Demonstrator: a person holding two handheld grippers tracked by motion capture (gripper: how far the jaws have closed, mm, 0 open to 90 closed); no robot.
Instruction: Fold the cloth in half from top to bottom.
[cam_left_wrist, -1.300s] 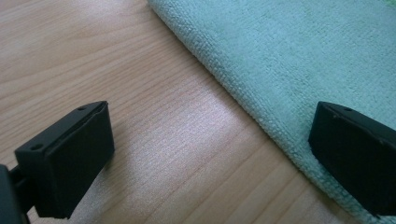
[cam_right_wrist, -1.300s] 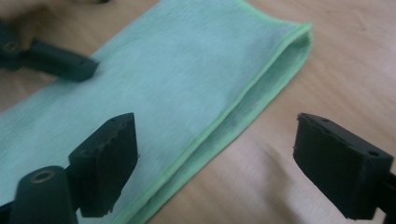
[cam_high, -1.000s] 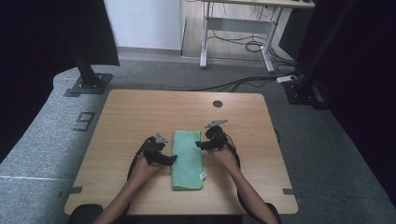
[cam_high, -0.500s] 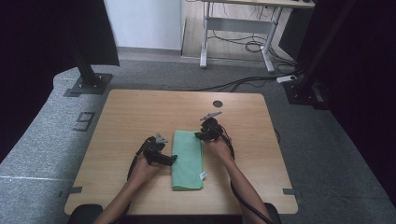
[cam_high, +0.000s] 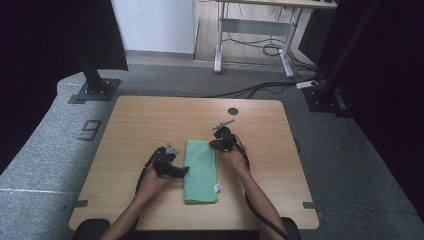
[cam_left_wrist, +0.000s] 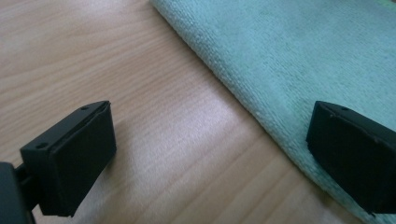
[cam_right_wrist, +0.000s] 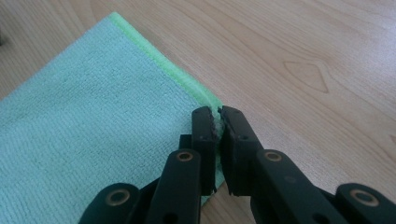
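towel: mint green, folded flat | right gripper: just clamped its edge | left gripper: apart

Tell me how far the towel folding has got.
Done: the green towel already lies folded into a long strip on the table. In hand: the right gripper has just closed its jaws on the towel's far right edge; the left gripper sits open with one jaw over the towel's left edge. Left: the next fold, which looks not yet begun.

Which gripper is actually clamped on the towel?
The right gripper: its jaws are pinched shut on the green towel's edge. The left gripper has its jaws wide apart, straddling the towel's other edge.
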